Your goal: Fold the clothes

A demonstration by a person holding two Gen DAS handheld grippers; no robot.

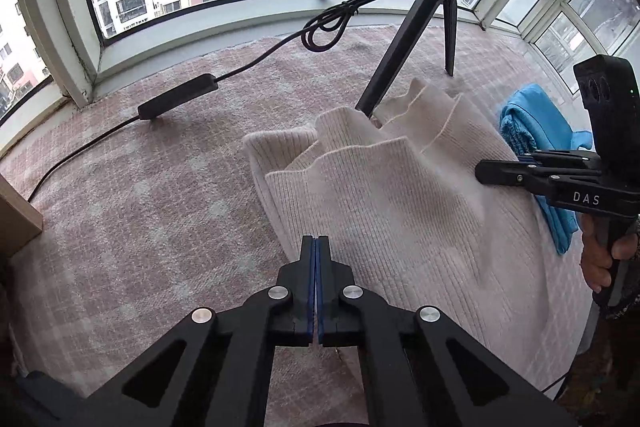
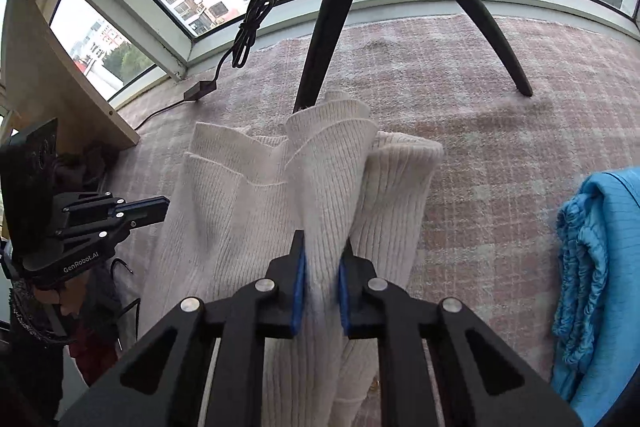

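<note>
A cream rib-knit sweater (image 1: 384,195) lies bunched and partly folded on the pink checked cloth (image 1: 140,187). In the right wrist view my right gripper (image 2: 322,247) is shut on a raised fold of the sweater (image 2: 332,167), with fabric pinched between the blue pads. The same gripper (image 1: 500,165) reaches in from the right over the sweater in the left wrist view. My left gripper (image 1: 316,243) is shut at the sweater's near left edge, its pads together with no fabric showing between them. It shows again as the left gripper (image 2: 160,207) beside the sweater's left border.
A black tripod (image 1: 400,59) stands just behind the sweater. A cable with an inline box (image 1: 178,101) runs across the cloth at the left. A crumpled blue garment (image 2: 592,267) lies to the right. A wooden board (image 2: 80,87) leans at the left; windows ring the far edge.
</note>
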